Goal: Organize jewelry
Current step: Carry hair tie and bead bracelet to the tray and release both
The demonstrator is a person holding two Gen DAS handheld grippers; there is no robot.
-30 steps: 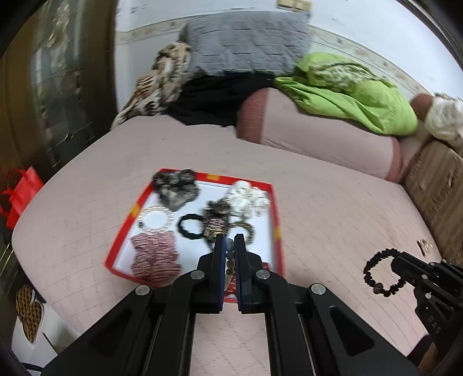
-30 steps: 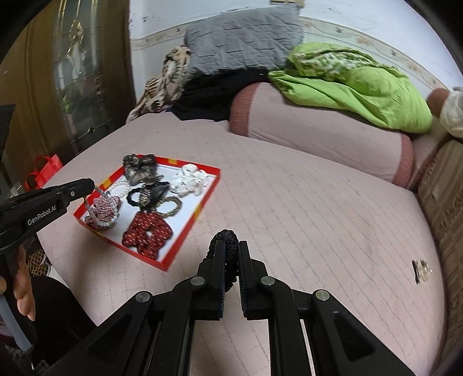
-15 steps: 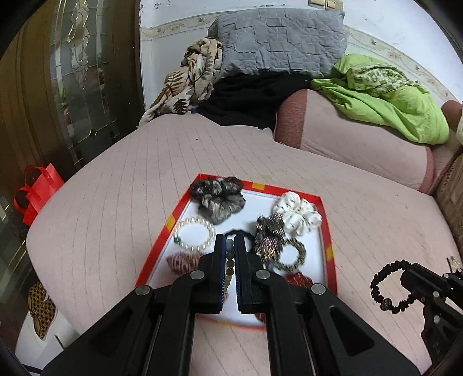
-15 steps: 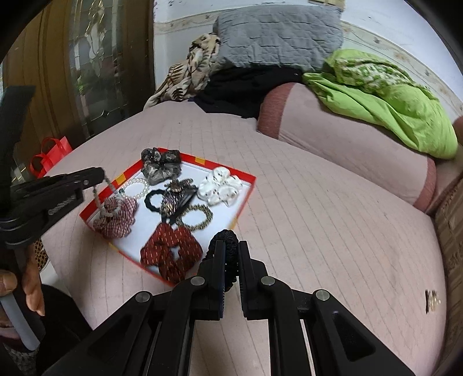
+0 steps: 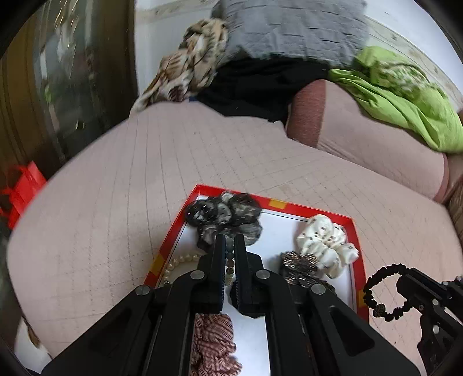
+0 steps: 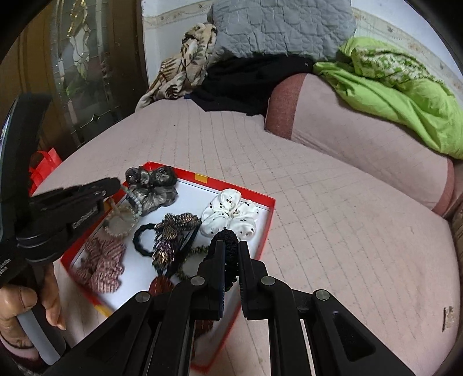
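A red-rimmed tray (image 5: pixel 277 203) (image 6: pixel 246 189) with a white floor lies on the pink bed. It holds a grey scrunchie (image 5: pixel 225 217), a white scrunchie (image 6: pixel 230 212), a pearl bracelet (image 5: pixel 181 261), a checked scrunchie (image 6: pixel 101 264), a black hair tie (image 6: pixel 141 241) and a beaded clip (image 6: pixel 173 228). My left gripper (image 5: pixel 230 245) is shut on a pale bead bracelet (image 6: pixel 134 199) and hangs over the tray's left part. My right gripper (image 6: pixel 231 250) is shut on a black bead bracelet (image 5: pixel 382 289) near the tray's right edge.
Pillows, a grey quilt (image 6: pixel 277 26) and a green blanket (image 6: pixel 399 86) lie at the back of the bed. A red bag (image 6: pixel 43 167) stands at the left by a glass door. A small clip (image 6: pixel 447 316) lies on the bed at the right.
Both grippers have moved closer to the tray. The left one now hangs over its left part with its bracelet; the right one has come up to the tray's right edge.
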